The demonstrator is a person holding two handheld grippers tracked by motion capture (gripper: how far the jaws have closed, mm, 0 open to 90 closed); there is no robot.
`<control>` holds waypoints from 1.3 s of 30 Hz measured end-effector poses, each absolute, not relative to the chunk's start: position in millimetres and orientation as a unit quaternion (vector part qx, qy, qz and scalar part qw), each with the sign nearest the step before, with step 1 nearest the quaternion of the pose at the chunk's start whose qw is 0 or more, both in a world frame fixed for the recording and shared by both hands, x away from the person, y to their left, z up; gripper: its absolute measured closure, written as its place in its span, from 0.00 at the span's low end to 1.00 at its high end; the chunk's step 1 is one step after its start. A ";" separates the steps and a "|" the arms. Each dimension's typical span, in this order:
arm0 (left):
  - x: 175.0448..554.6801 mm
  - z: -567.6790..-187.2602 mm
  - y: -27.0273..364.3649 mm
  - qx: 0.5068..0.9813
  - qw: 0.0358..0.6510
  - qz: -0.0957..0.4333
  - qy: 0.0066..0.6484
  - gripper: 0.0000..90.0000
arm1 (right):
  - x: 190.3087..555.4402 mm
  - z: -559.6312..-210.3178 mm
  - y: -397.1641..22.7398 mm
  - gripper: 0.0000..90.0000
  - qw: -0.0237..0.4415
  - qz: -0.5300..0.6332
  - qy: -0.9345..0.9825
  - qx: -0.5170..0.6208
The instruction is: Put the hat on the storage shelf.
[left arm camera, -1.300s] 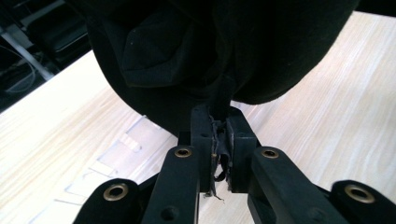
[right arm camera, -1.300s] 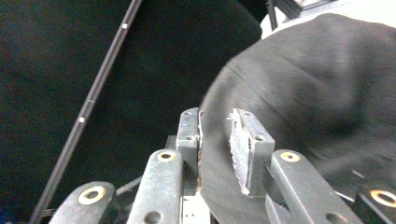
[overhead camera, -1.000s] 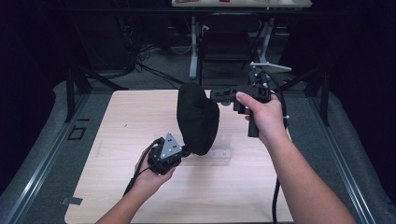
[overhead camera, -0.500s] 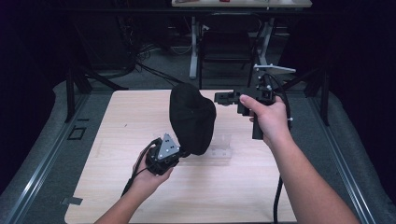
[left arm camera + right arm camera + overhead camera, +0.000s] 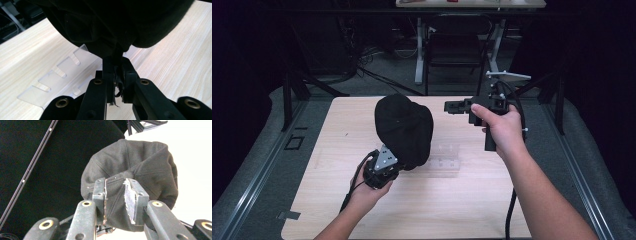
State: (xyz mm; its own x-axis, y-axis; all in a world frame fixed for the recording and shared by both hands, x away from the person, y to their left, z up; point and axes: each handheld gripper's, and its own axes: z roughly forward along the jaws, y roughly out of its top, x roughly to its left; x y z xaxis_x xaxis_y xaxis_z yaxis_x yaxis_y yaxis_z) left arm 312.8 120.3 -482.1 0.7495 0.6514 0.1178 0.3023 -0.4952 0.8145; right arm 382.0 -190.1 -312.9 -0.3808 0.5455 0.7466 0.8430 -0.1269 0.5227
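A black cap (image 5: 404, 127) hangs in the air over the wooden table (image 5: 327, 200), crown toward the far side. My left gripper (image 5: 396, 161) holds it from below, shut on a fold of the fabric at its lower edge; in the left gripper view the cap (image 5: 112, 22) bulges above the left gripper (image 5: 115, 68). My right gripper (image 5: 451, 106) is held level to the cap's right and points at it, a short gap away. In the right gripper view the right gripper (image 5: 115, 186) stands open, nothing between its pads, with the cap (image 5: 145, 162) beyond.
A clear plastic slotted rack (image 5: 444, 157) lies flat on the table under and right of the cap, shown close in the left gripper view as rack (image 5: 55, 77). Dark floor, metal rails and a stand's legs (image 5: 419, 55) surround the table.
The cap has swung left and tilted, drawing away from the right gripper's jaws, which were at its edge a second ago. Both hands have barely shifted.
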 end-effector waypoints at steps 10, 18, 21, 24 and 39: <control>311.0 -504.4 133.3 0.822 0.427 0.198 0.320 0.93 | 380.1 -315.1 -195.3 0.77 0.138 -0.523 -0.643 -0.542; 309.6 -509.6 142.8 0.809 0.435 0.191 0.345 0.81 | 378.9 -316.5 -199.0 0.77 0.134 -0.516 -0.648 -0.544; 309.2 -510.6 145.5 0.808 0.437 0.196 0.343 0.75 | 378.1 -316.6 -198.3 0.77 0.131 -0.515 -0.648 -0.545; 308.5 -510.9 151.0 0.805 0.441 0.194 0.346 0.69 | 376.3 -316.5 -198.4 0.77 0.125 -0.510 -0.655 -0.543; 297.1 -507.9 190.7 0.789 0.445 0.176 0.384 0.55 | 366.3 -318.7 -204.7 0.75 0.086 -0.490 -0.673 -0.548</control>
